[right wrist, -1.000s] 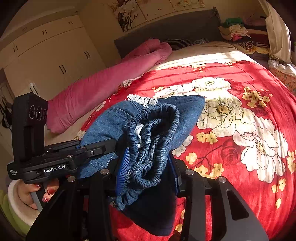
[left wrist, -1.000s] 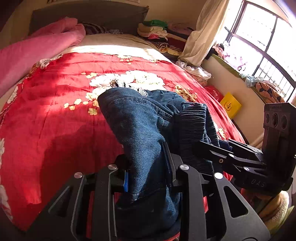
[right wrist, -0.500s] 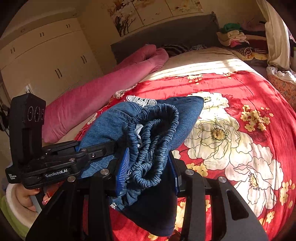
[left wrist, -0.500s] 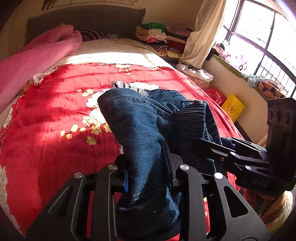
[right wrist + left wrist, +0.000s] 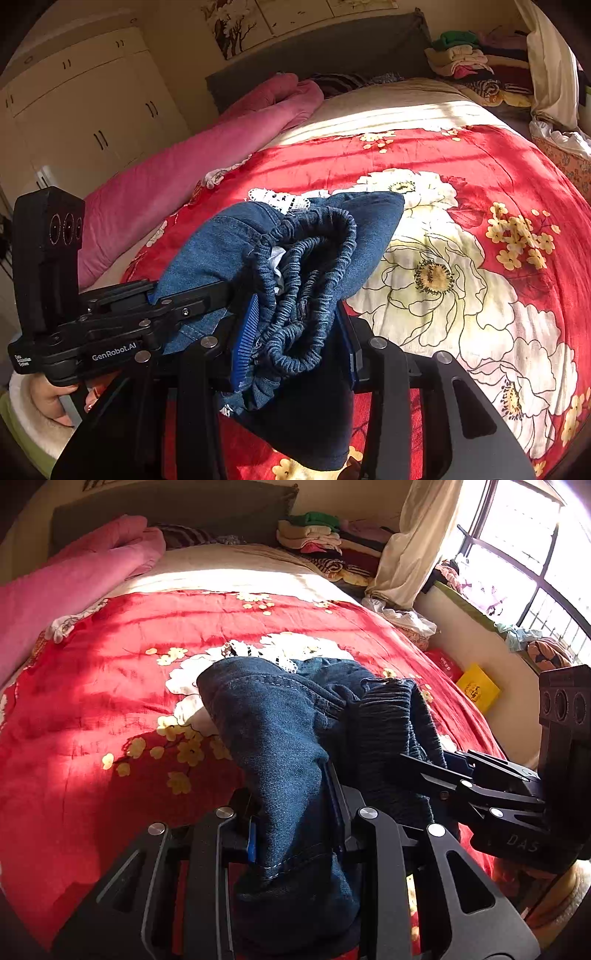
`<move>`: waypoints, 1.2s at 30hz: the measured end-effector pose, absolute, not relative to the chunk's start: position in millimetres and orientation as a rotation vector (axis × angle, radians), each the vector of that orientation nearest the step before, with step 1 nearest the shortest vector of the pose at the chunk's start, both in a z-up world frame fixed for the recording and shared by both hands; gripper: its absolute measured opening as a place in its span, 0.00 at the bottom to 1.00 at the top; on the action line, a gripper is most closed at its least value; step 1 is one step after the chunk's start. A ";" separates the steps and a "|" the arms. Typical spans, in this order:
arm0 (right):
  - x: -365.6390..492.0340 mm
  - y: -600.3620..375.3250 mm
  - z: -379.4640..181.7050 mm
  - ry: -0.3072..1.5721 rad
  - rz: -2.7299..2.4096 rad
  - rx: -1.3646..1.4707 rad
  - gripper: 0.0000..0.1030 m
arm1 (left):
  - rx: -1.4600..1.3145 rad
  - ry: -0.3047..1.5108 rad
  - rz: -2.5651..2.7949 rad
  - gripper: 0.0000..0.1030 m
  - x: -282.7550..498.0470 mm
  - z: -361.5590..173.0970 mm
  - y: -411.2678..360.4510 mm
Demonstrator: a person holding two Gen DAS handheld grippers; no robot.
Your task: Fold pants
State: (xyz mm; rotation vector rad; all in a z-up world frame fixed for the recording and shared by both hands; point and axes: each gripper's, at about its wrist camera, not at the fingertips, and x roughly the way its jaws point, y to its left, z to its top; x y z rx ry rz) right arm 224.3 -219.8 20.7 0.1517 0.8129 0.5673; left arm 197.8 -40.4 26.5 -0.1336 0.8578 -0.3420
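The blue denim pants (image 5: 280, 731) are bunched and held up over the red floral bedspread (image 5: 110, 709). My left gripper (image 5: 295, 812) is shut on a denim leg fold. My right gripper (image 5: 295, 325) is shut on the gathered elastic waistband (image 5: 310, 266). The two grippers are close side by side; the right gripper shows in the left wrist view (image 5: 436, 775), and the left gripper shows in the right wrist view (image 5: 207, 295). A white lace trim (image 5: 280, 199) peeks from behind the pants. The lower part of the pants hangs hidden below the fingers.
A rolled pink quilt (image 5: 207, 162) lies along the bed's left side. Stacked folded clothes (image 5: 314, 535) sit at the headboard corner. A curtain (image 5: 417, 542) and window are on the right, a wardrobe (image 5: 81, 110) on the left. A yellow box (image 5: 476, 688) lies beside the bed.
Both grippers, still holding the pants, have moved back toward the foot of the bed; more bedspread and headboard show beyond the pants. The grips have not changed.
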 end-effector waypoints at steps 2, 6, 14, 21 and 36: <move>230.9 -218.5 9.8 0.842 0.563 0.156 0.36 | -0.142 0.877 -0.333 0.20 203.0 16.8 -38.1; 242.1 -219.4 -14.5 0.913 0.541 0.170 0.37 | -0.139 0.920 -0.308 0.20 208.4 -5.4 -34.4; 247.0 -234.1 -33.1 0.960 0.503 0.247 0.52 | -0.172 0.962 -0.293 0.32 209.7 -24.7 -23.1; 237.5 -238.9 -23.9 0.934 0.438 0.214 0.70 | -0.156 0.951 -0.286 0.34 205.6 -21.5 -25.0; 198.1 -241.3 1.7 0.864 0.445 0.162 0.80 | -0.155 0.930 -0.275 0.41 192.3 -4.2 -24.1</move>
